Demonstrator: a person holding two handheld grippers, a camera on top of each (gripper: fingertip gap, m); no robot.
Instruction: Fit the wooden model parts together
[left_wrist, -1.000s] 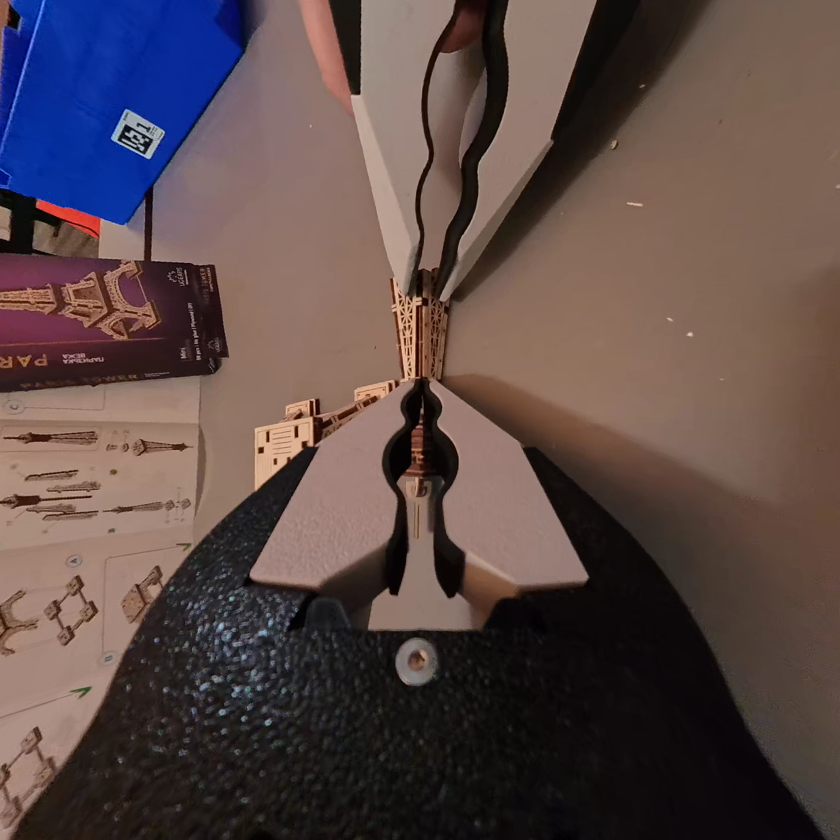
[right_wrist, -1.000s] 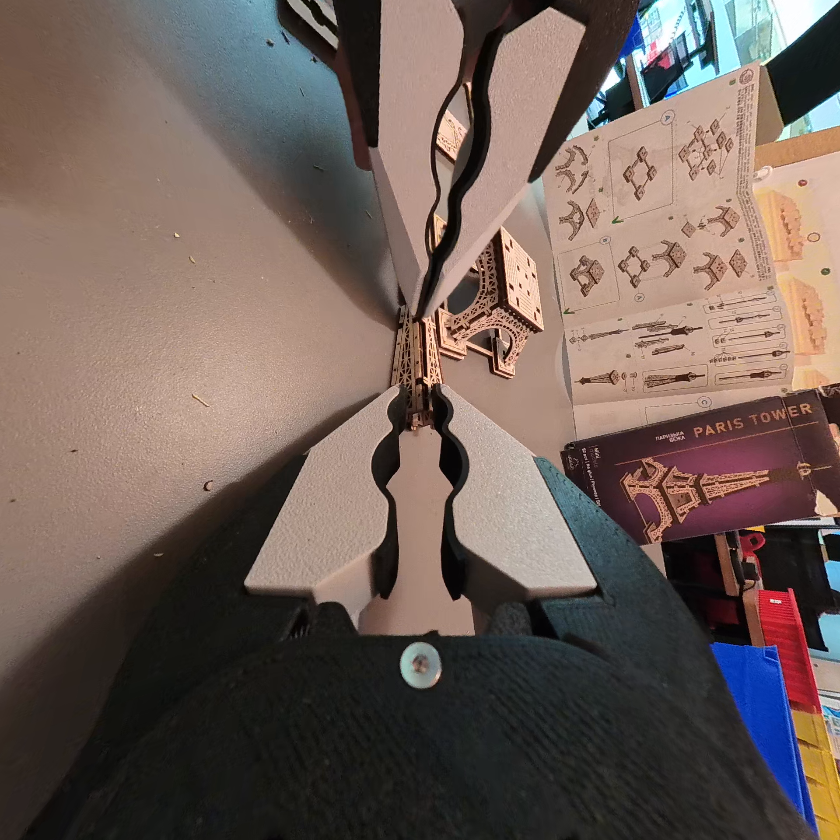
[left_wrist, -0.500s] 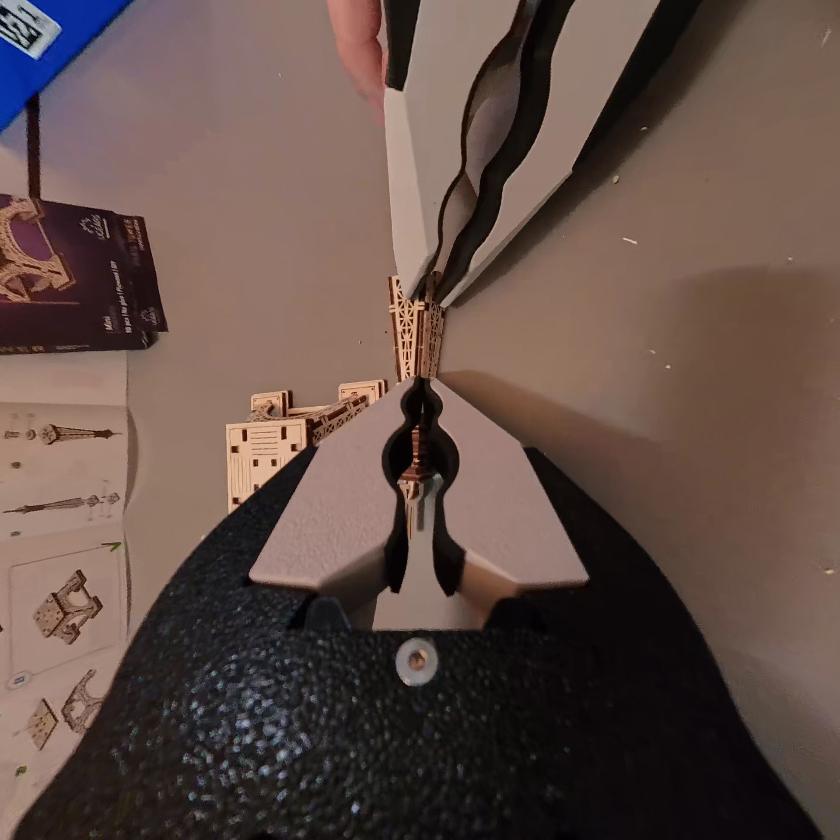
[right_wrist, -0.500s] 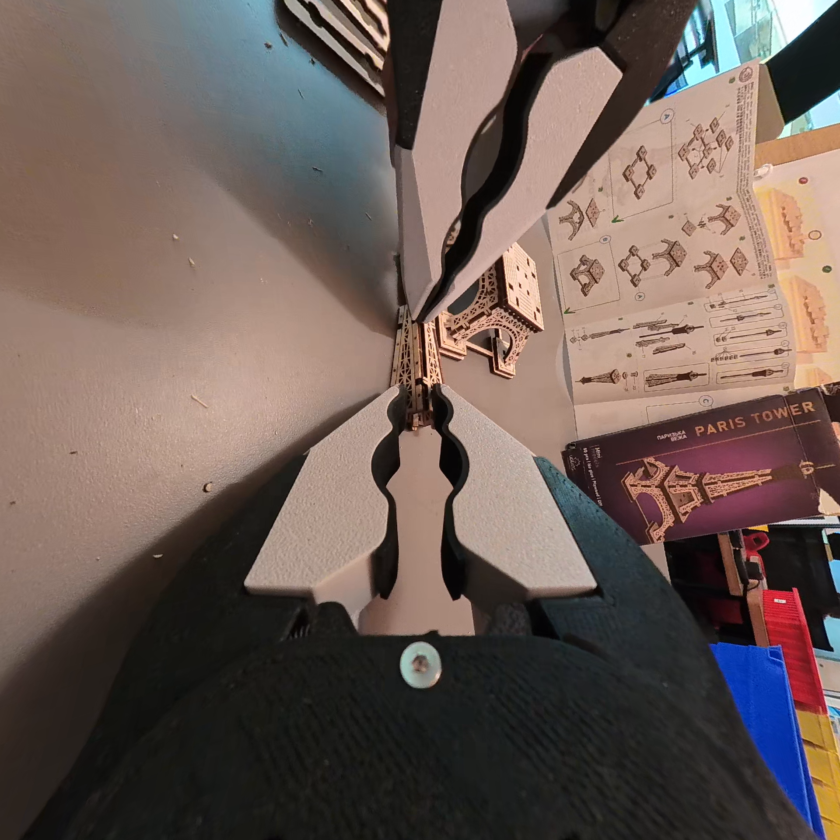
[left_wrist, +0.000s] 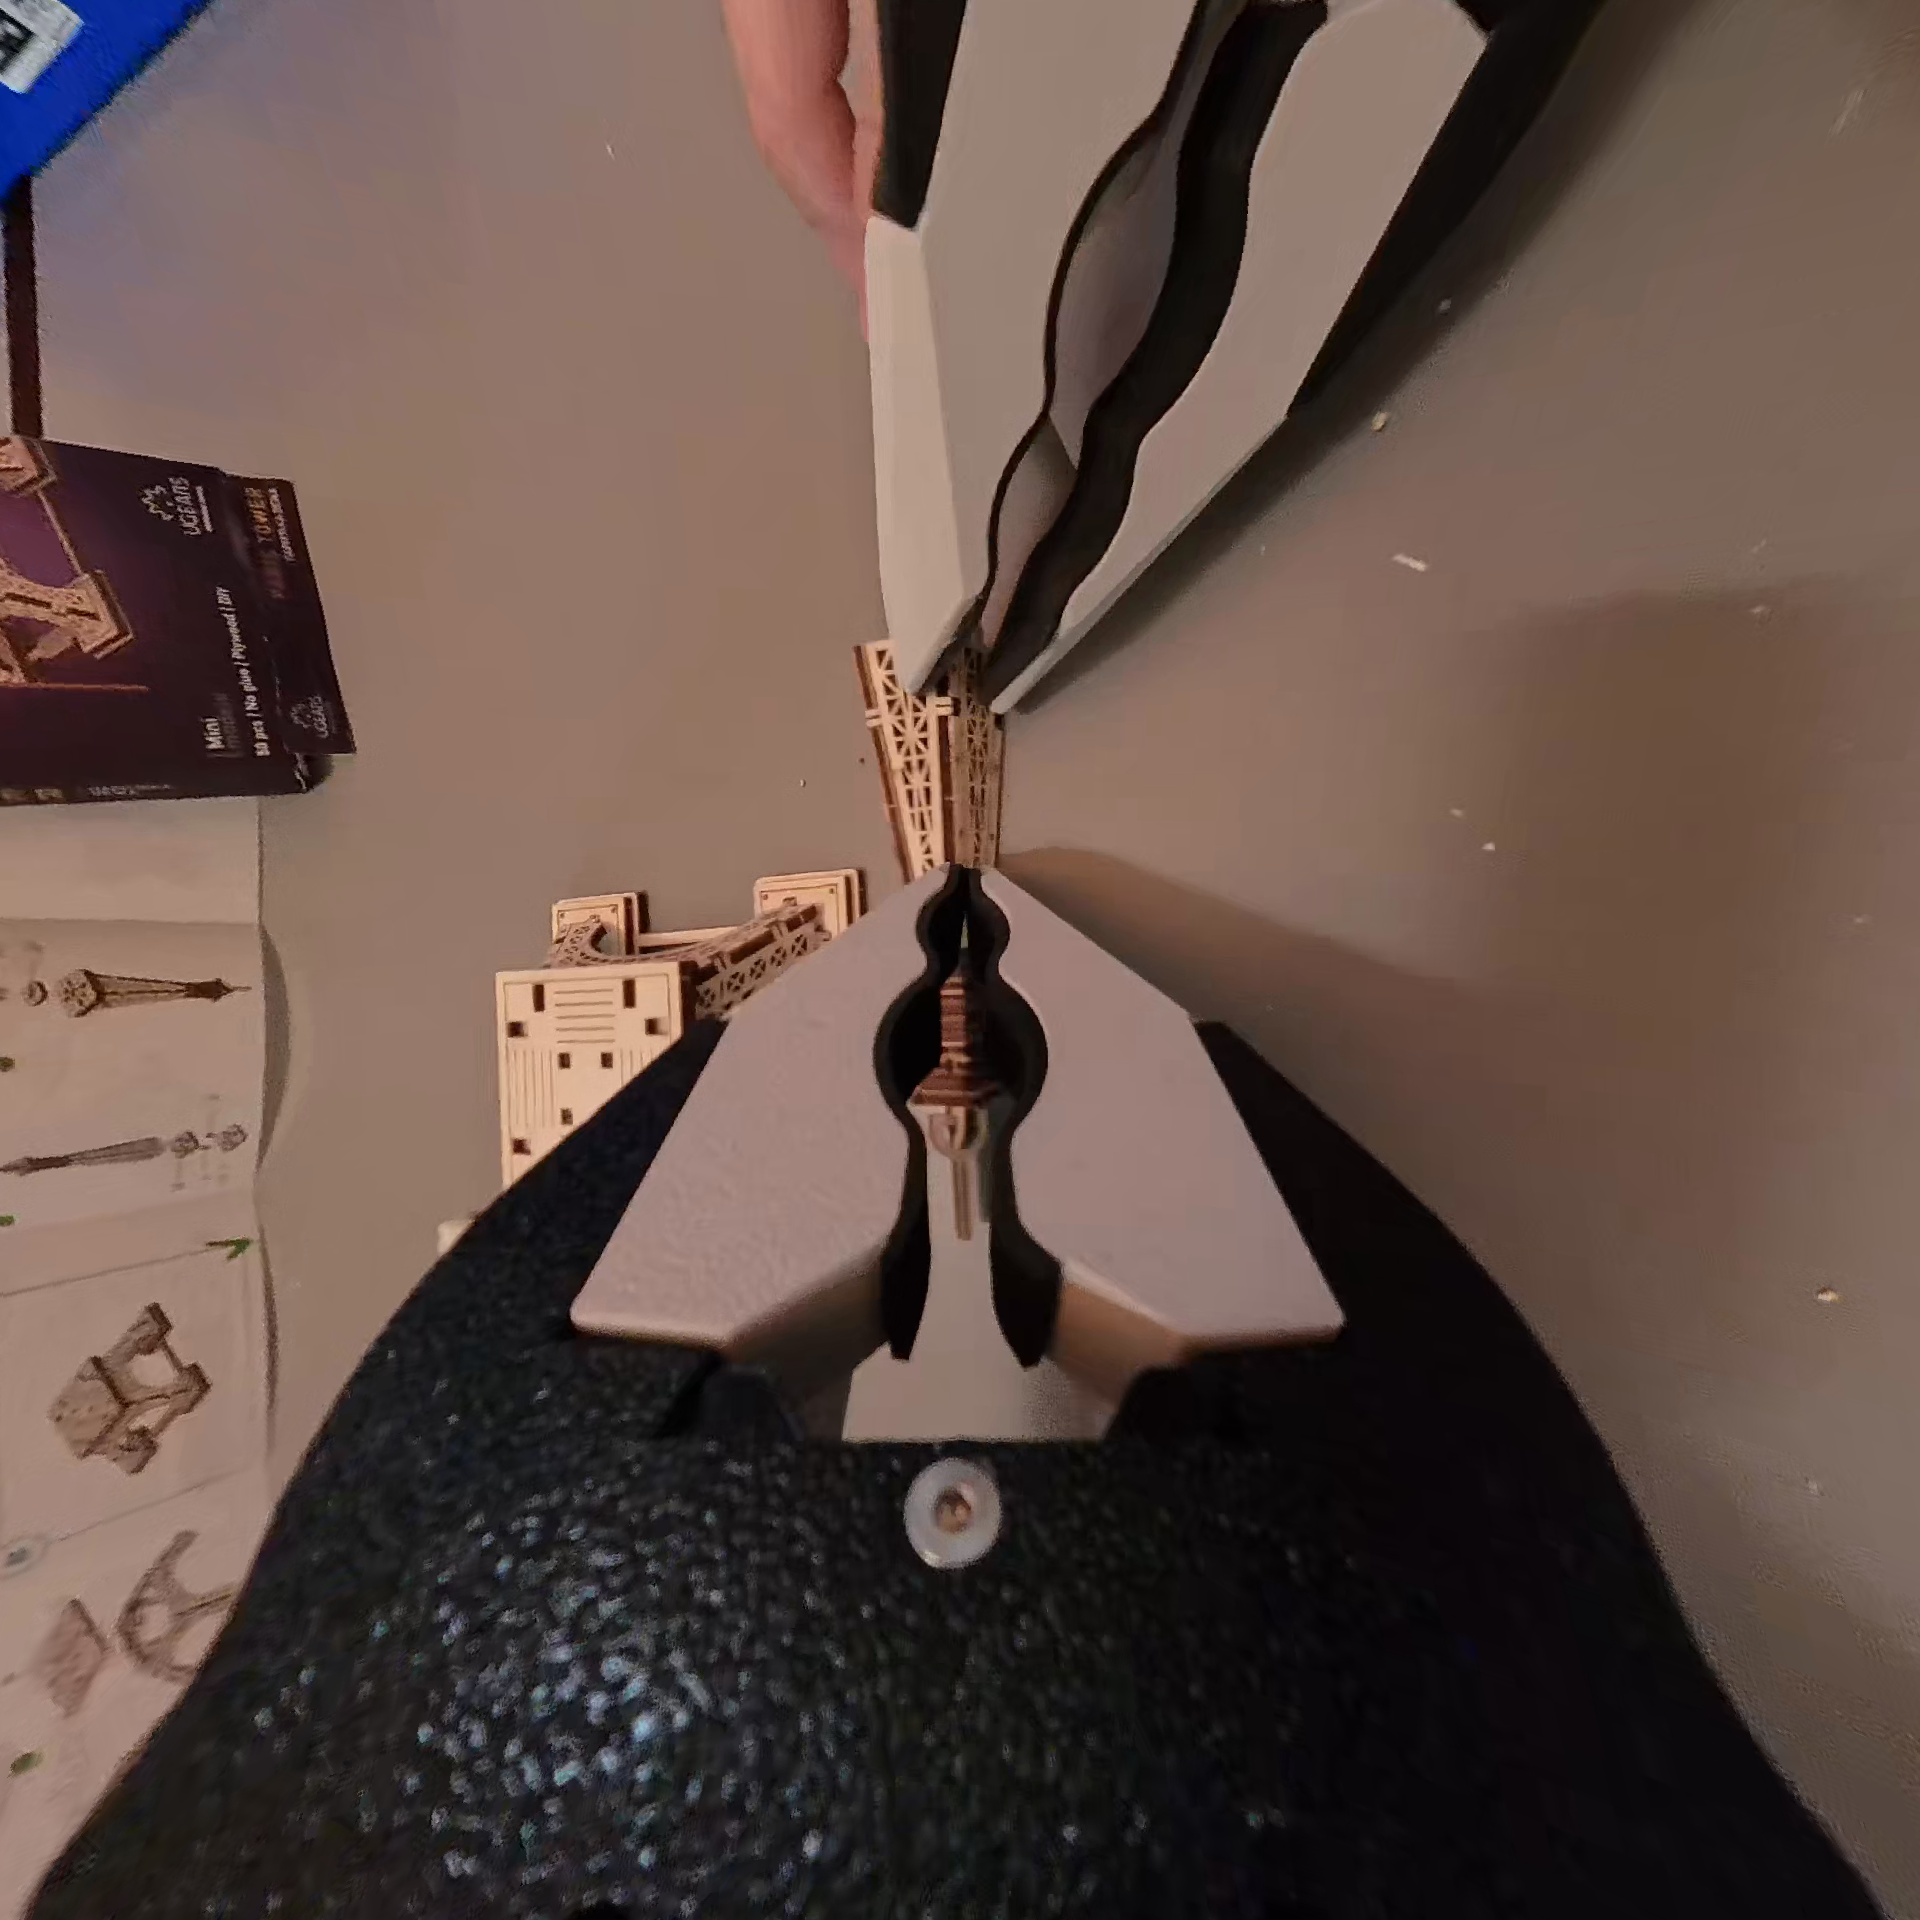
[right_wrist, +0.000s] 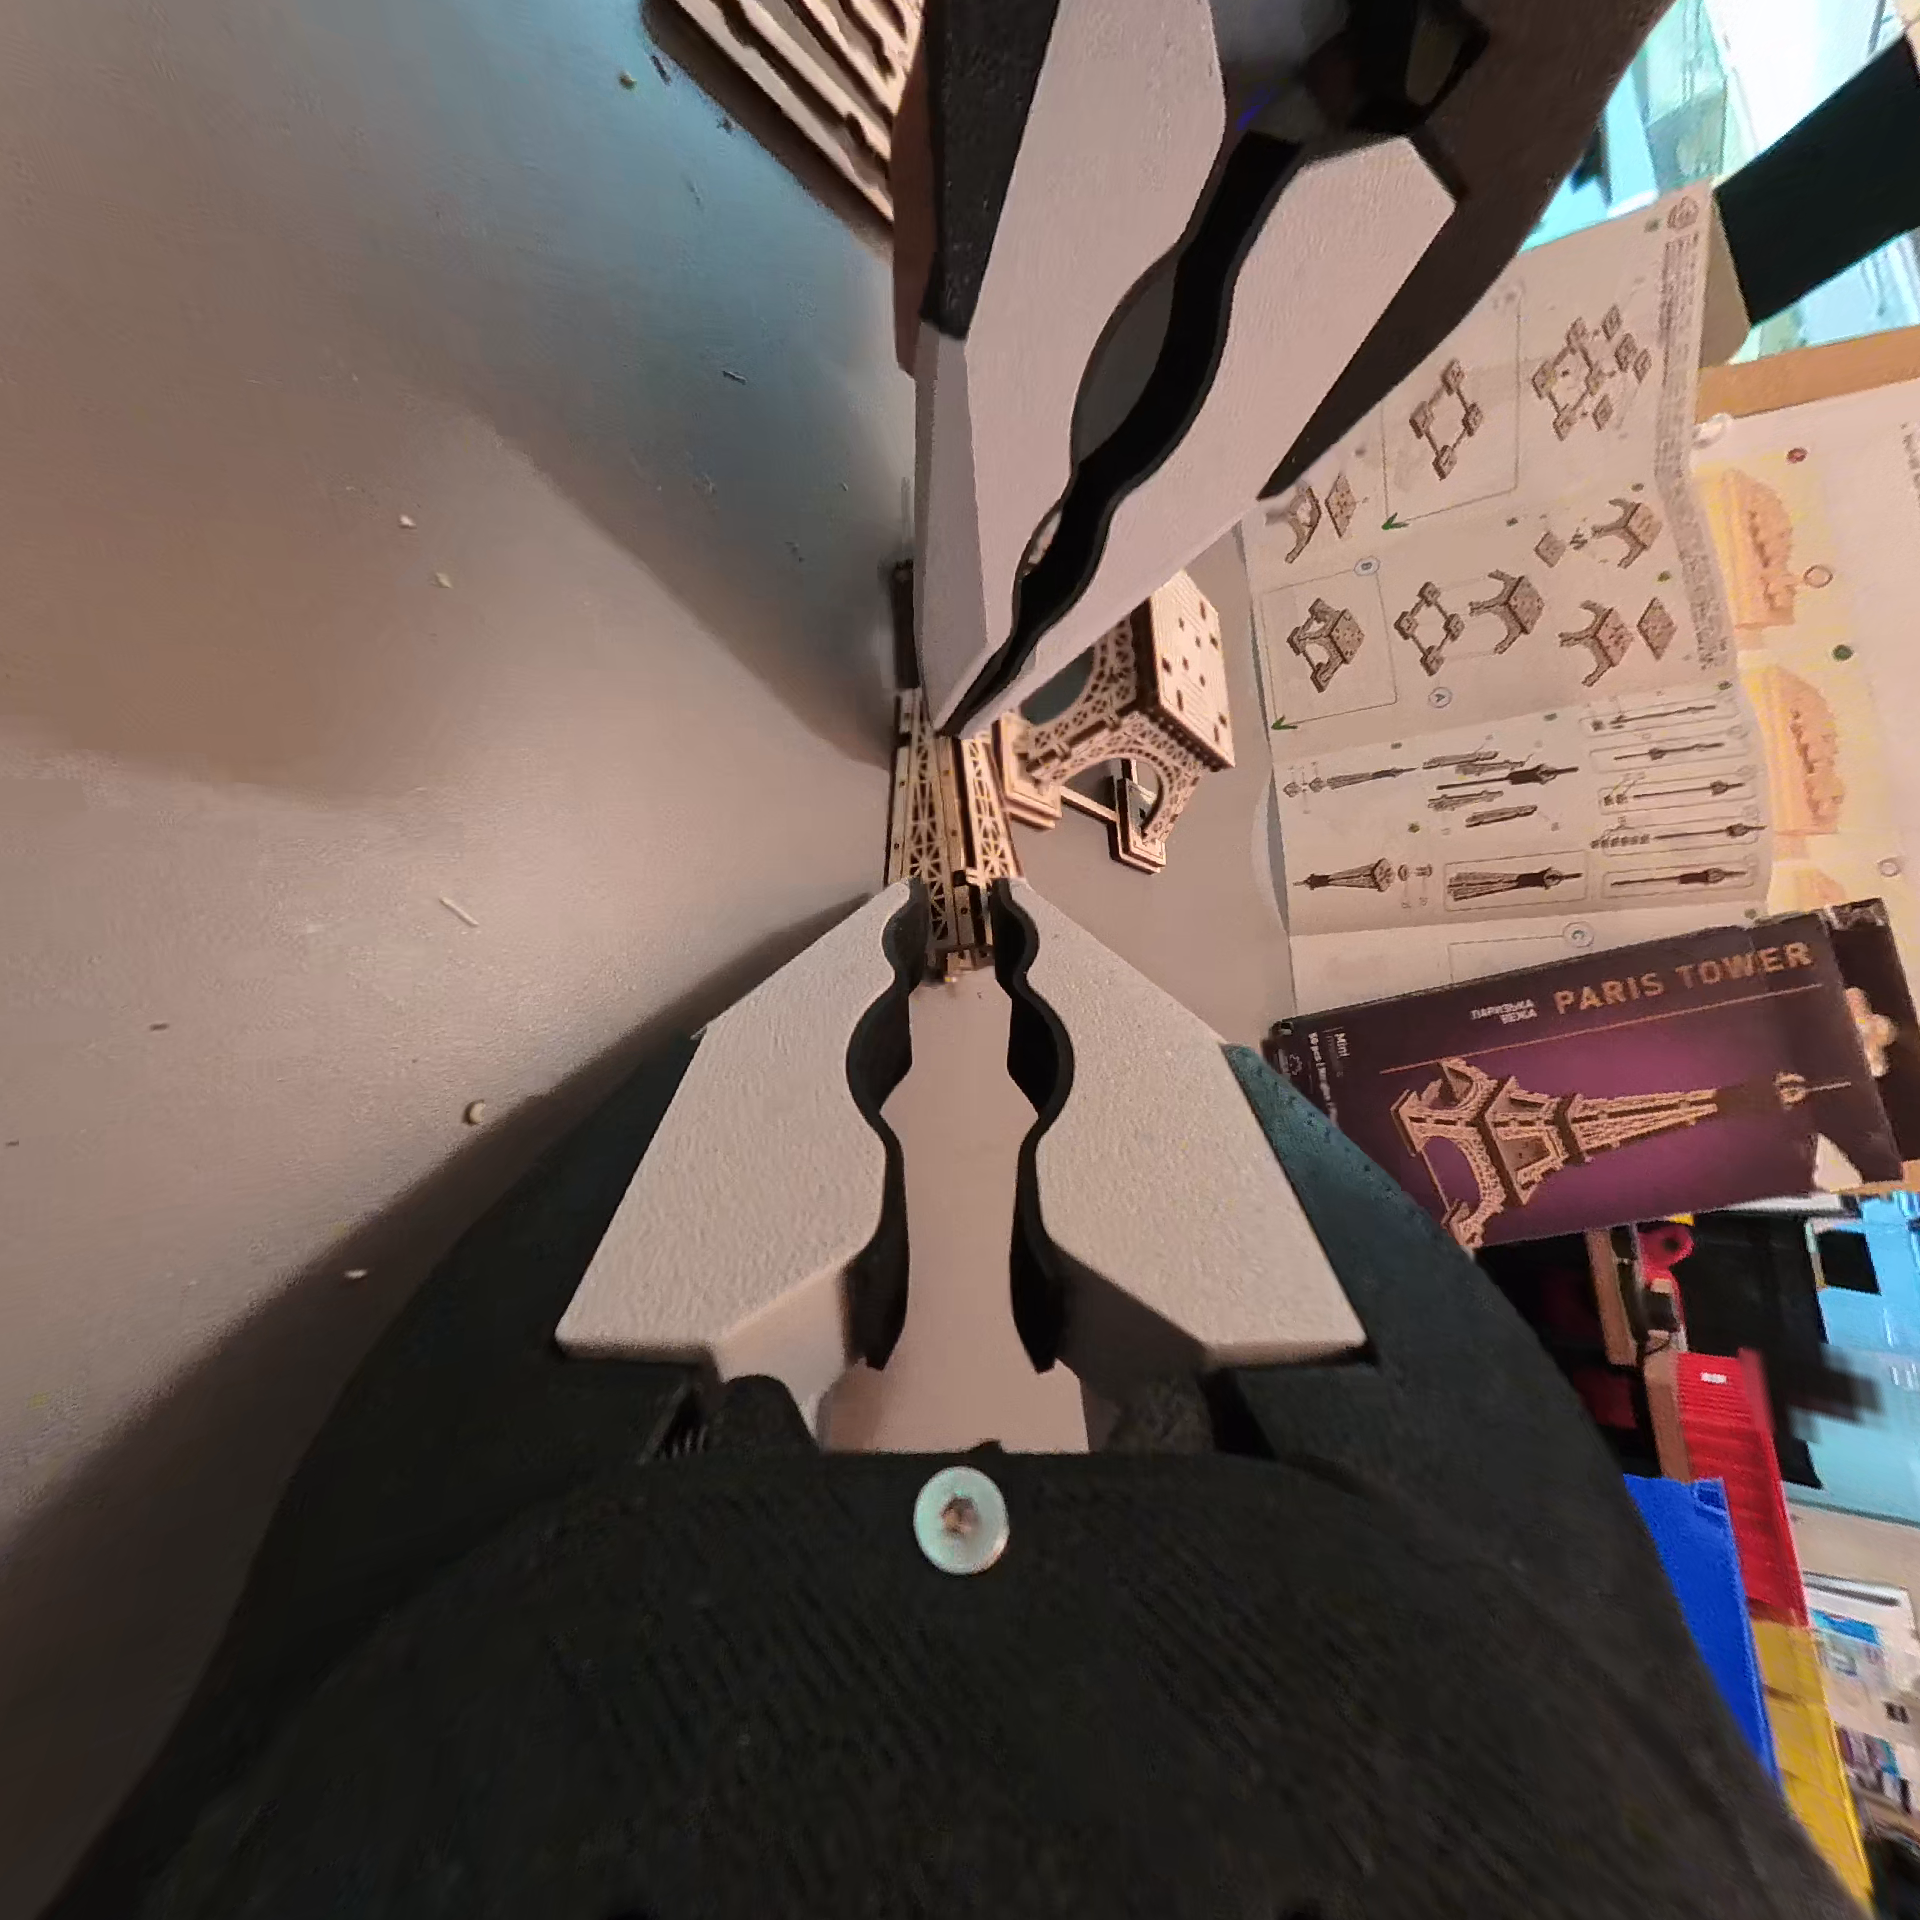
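Our left gripper (left_wrist: 961, 883) has its two grey fingers pressed together at the tips on the thin upper end of the wooden tower section (left_wrist: 940, 769), whose dark spire (left_wrist: 961, 1091) runs back through the round gap between the finger pads toward the camera. Our right gripper (right_wrist: 951, 914) is clamped on the opposite, wider end of that same lattice section, its fingers nearly together around the wood. In the left wrist view the right gripper comes in from the far side, tips on the far end of the section; in the right wrist view the left gripper does the same from above. The section hangs between the two tools above the grey table (left_wrist: 1455, 935); we cannot tell for sure whether it touches the surface.

Near the left gripper, to its left, the wooden tower base (left_wrist: 592, 1029) lies on its side on the table. In the right wrist view it sits just right of the held section (right_wrist: 1132, 727). Farther left in the left view are the folded instruction sheet (left_wrist: 125, 1143) and the dark purple kit box (left_wrist: 156, 644); a blue bin (left_wrist: 62, 83) shows in the far left corner. A person's hand (left_wrist: 810, 135) appears at the far edge behind the right gripper. Small wood crumbs dot the table.
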